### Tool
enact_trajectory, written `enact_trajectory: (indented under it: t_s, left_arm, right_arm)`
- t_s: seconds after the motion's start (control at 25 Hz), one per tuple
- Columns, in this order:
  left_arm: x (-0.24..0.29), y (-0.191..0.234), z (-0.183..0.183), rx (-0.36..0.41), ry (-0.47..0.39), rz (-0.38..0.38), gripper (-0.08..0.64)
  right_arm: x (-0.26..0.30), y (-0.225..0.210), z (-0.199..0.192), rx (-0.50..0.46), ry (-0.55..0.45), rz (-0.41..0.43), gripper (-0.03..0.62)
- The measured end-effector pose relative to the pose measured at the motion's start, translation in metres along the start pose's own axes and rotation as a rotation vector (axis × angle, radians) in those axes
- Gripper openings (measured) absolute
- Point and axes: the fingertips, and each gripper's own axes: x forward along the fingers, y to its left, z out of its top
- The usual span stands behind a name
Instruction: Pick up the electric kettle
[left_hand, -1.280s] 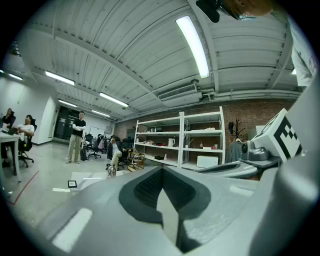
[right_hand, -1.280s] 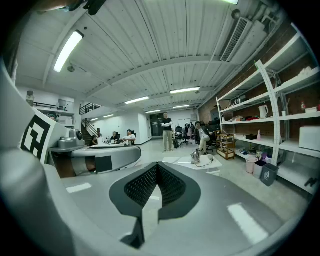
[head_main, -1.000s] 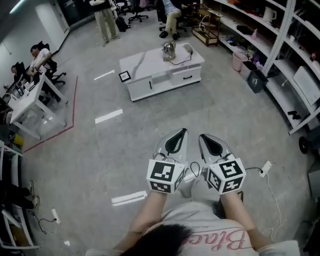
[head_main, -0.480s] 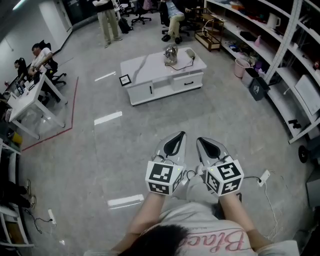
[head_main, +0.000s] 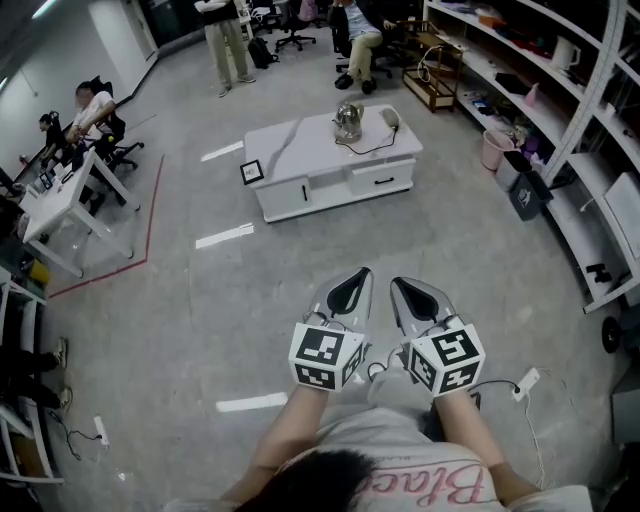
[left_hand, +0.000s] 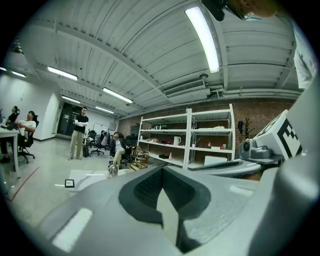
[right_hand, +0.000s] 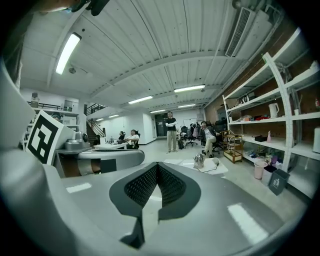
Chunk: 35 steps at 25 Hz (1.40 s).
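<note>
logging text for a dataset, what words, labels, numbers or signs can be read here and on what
"Blac": pink script on the person's white shirt, upside down, rest cut off.
No words, only black-and-white patterns: the marker cube of the left gripper, the marker cube of the right gripper.
Pattern only: black-framed square marker by the white low table.
Goods on the white shelving: too small to read.

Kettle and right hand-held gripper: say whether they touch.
Apart. Head view shows open floor between the right hand-held gripper and the kettle on the table.
</note>
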Motion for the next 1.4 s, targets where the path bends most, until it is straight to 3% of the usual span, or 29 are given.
enact_trajectory:
  t_s: [0.52, 0.8, 1.16, 1.4]
  left_arm:
    - [0.132, 0.001, 0.021, -0.027, -0.036, 0.057, 0.002]
    - [0.180, 0.000, 0.020, -0.035, -0.034, 0.089, 0.002]
    - [0.220, 0.022, 0.016, -0.054, -0.032, 0.097, 0.002]
    - [0.252, 0.066, 0.018, -0.072, -0.029, 0.110, 0.002]
  right_arm:
    - [0.051, -0.113, 0.026, -0.014, 0.017, 0.118, 0.023]
    - [0.068, -0.164, 0.032, -0.007, 0.019, 0.137, 0.023]
    - [0.104, -0.199, 0.034, 0.012, 0.030, 0.136, 0.022]
    - [0.154, -0.212, 0.042, 0.008, 0.048, 0.154, 0.023]
